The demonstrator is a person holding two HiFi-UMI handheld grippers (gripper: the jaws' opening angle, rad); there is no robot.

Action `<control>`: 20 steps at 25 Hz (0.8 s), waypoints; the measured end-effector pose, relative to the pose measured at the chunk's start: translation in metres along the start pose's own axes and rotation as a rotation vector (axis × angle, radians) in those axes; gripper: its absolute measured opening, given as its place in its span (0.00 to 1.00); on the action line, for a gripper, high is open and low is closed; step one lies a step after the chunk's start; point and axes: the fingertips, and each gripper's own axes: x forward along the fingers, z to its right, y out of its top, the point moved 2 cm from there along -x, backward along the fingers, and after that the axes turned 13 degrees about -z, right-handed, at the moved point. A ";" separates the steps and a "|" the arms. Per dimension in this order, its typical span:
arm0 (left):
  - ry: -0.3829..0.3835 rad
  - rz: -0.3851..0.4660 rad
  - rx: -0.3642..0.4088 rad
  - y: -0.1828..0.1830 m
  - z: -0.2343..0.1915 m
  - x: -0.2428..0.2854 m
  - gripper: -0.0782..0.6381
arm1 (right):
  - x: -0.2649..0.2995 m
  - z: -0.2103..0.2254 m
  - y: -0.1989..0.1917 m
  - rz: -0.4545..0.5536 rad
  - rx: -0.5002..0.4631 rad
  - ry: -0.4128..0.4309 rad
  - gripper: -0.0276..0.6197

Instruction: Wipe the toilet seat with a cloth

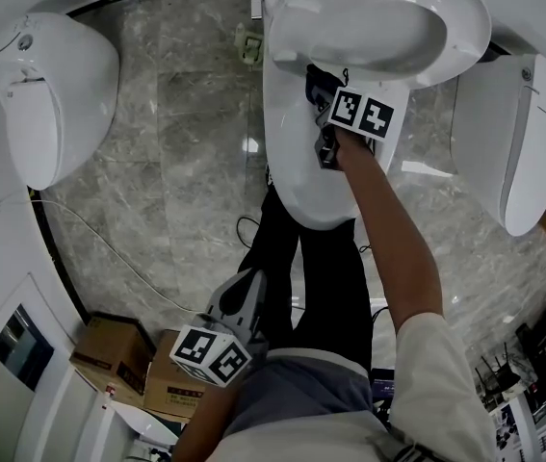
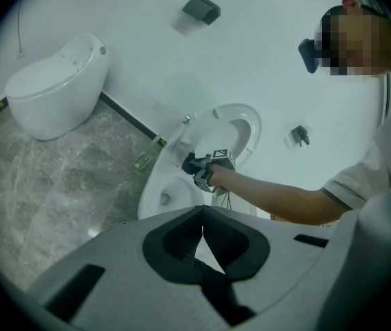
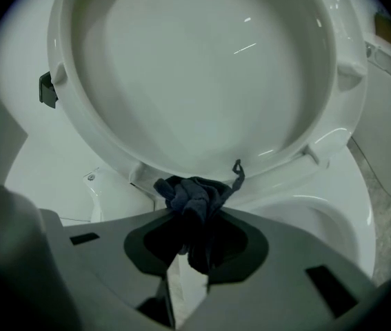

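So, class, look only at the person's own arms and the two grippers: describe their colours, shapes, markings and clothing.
Both the left gripper and the right gripper have broad, pale grey bodies with black padded jaw linings. Each carries a white cube printed with black square markers. The right arm is bare below a short, off-white sleeve.

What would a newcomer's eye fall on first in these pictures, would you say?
First, the right tool clamping a dark cloth at the hinge end of the raised toilet seat, centre top of the head view. Then the left tool, shut and empty, low by the person's waist.
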 end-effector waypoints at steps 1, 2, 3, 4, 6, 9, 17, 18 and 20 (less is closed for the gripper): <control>-0.002 -0.005 0.003 -0.001 0.000 0.002 0.12 | -0.001 0.005 0.000 -0.003 0.002 -0.006 0.16; -0.002 -0.010 0.006 -0.002 0.000 0.004 0.12 | -0.001 0.009 -0.001 -0.005 0.006 -0.013 0.16; 0.000 -0.013 0.008 -0.002 0.000 0.004 0.12 | -0.002 0.014 -0.002 -0.009 0.011 -0.020 0.16; 0.002 -0.014 0.009 -0.002 0.000 0.004 0.12 | -0.002 0.020 -0.003 -0.012 0.018 -0.028 0.16; 0.005 -0.018 0.016 -0.002 0.002 0.005 0.12 | -0.004 0.033 -0.006 -0.016 0.039 -0.047 0.16; 0.009 -0.023 0.030 -0.001 0.004 0.007 0.12 | -0.012 0.053 -0.004 -0.004 0.079 -0.070 0.16; 0.012 -0.035 0.053 -0.001 0.014 0.015 0.12 | -0.039 0.095 0.009 0.012 0.073 -0.138 0.16; 0.012 -0.035 0.056 -0.001 0.015 0.016 0.12 | -0.044 0.100 0.011 0.014 0.060 -0.150 0.16; 0.010 -0.034 0.063 0.000 0.019 0.017 0.12 | -0.055 0.110 0.015 0.019 0.035 -0.177 0.16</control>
